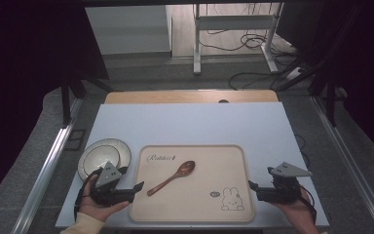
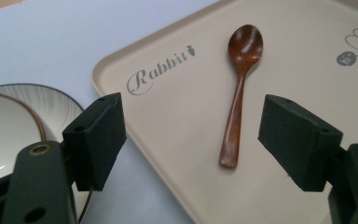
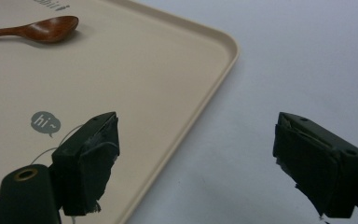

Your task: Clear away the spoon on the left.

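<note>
Black foam pads on the left gripper (image 2: 191, 140) stand wide apart with nothing between them; the same holds for the right gripper (image 3: 196, 163), jaws spread and empty.

Left gripper sits at the near left corner of the tray (image 1: 233, 151), aimed along the wooden spoon (image 2: 240, 93). Seen from the left gripper view, the spoon's handle end lies just ahead of the gap, nearer the right-hand jaw than the left. The spoon lies flat on the tray's left half, bowl toward the far edge below the "Rabbit" lettering (image 2: 161, 70), handle toward the near left corner. Right gripper hovers off the tray's near right corner, over the pale blue table top (image 3: 307, 56), well apart from the spoon.

Ceramic plate (image 1: 103, 155) rests on the table just beside the tray's left edge, close under the left gripper.

Risks, as judged:
- Handle is thin, rounded and flat on a smooth surface; pads closing from above may skid off it or push it away rather than lift it.
- Off-centre approach: one jaw meets the handle first and spins the spoon.
- Gripping only the handle tip lets the heavier bowl droop or twist out.
- Tray is loose on the table; a low jaw catching its raised rim could shove it.
- A wide left-hand swing could knock the plate.
</note>
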